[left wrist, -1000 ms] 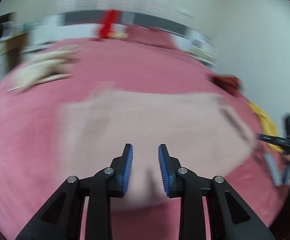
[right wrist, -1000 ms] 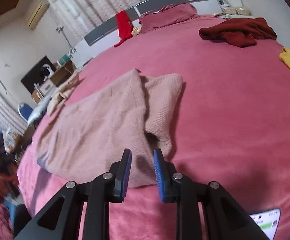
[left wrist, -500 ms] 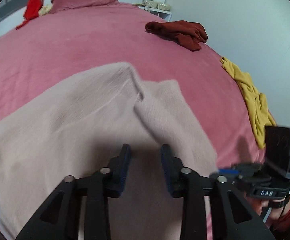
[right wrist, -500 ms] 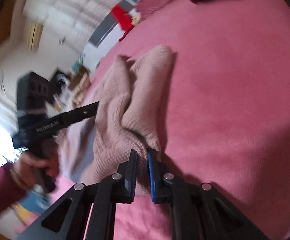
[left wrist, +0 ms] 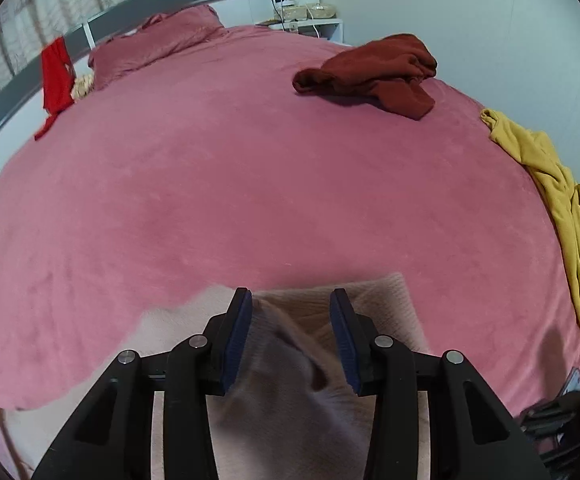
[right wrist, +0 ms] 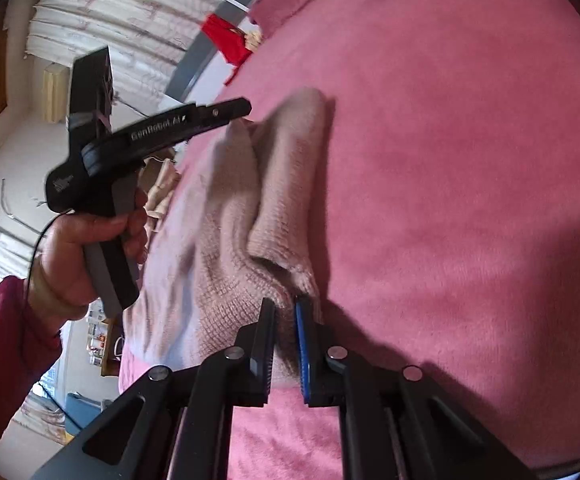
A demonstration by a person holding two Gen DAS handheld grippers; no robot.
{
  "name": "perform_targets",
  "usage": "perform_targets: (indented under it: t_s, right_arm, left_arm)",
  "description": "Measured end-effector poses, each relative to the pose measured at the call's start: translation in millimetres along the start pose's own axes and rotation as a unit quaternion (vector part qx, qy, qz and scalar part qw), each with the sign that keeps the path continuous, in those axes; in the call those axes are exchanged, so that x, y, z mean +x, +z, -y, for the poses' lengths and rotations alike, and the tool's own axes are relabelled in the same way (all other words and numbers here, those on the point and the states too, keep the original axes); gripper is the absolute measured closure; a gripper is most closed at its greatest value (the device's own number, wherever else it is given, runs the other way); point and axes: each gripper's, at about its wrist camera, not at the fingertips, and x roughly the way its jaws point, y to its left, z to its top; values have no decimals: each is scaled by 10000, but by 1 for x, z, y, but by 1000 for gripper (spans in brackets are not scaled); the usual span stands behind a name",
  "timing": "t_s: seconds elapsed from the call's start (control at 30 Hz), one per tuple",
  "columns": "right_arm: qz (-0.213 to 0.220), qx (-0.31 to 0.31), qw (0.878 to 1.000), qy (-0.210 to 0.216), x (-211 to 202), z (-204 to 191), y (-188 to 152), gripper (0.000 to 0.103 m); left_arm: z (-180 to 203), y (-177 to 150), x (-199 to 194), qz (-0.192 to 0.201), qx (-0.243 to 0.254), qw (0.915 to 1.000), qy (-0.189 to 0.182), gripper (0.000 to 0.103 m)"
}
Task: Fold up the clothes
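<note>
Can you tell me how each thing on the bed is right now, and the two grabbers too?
Pink sweater: rumpled, sleeve folded over, not yet neatly folded.
Right gripper: shut on the sweater's edge.
Left gripper: open, above the sweater, not gripping.
Maroon garment: crumpled heap, unfolded.
Yellow garment: spread loosely at the bed's edge, unfolded.
Red cloth: hanging on the headboard.
Bed: covered in a pink blanket.
</note>
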Motion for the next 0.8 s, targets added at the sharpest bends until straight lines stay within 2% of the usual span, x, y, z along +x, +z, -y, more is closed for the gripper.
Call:
perform_targets:
  t_s: [0.1, 0.2, 0.23, 0.33, 0.37, 0.4, 0.43, 0.57, 0.67, 0.8]
  right_arm:
    - [-43, -519, 9986, 129, -6, -15, 7, 90]
    - [17, -1059, 9944, 72, -6, -34, 10, 76]
    - [23, -1166, 9932, 9, -5, -38, 10, 76]
    - [-164, -1390, 9897, -305, 10, -40, 5, 77]
    - [-259, -1385, 9897, -253, 14, -38, 3, 80]
    - [-333, -1349, 9901, -194, 18, -36, 2, 94]
    - [-310, -1166, 9926, -100, 17, -32, 2, 95]
    - [-91, -529, 9983, 210, 0, -18, 8, 97]
    - [-72, -363, 9989, 271, -11, -18, 5, 97]
    - [-170, -347, 9992, 98, -12, -14, 1, 97]
  left_arm:
    - [-6, -12, -21, 260, -11, 9995, -170, 60]
    - [-2, -33, -35, 478, 74, 9983, -329, 54]
    - [0, -38, -32, 420, 42, 9982, -418, 47]
    - [10, -52, -13, 47, -17, 9980, -625, 46]
    - [14, -53, -4, -96, 24, 9984, -560, 46]
    - [17, -54, 2, -208, 64, 9986, -482, 46]
    - [19, -53, 7, -238, 55, 9987, -446, 46]
    - [25, -40, 17, -173, -11, 9990, -421, 46]
    - [36, -23, 29, -196, 185, 9990, -354, 46]
    - [46, -10, 45, -294, 432, 9980, -345, 46]
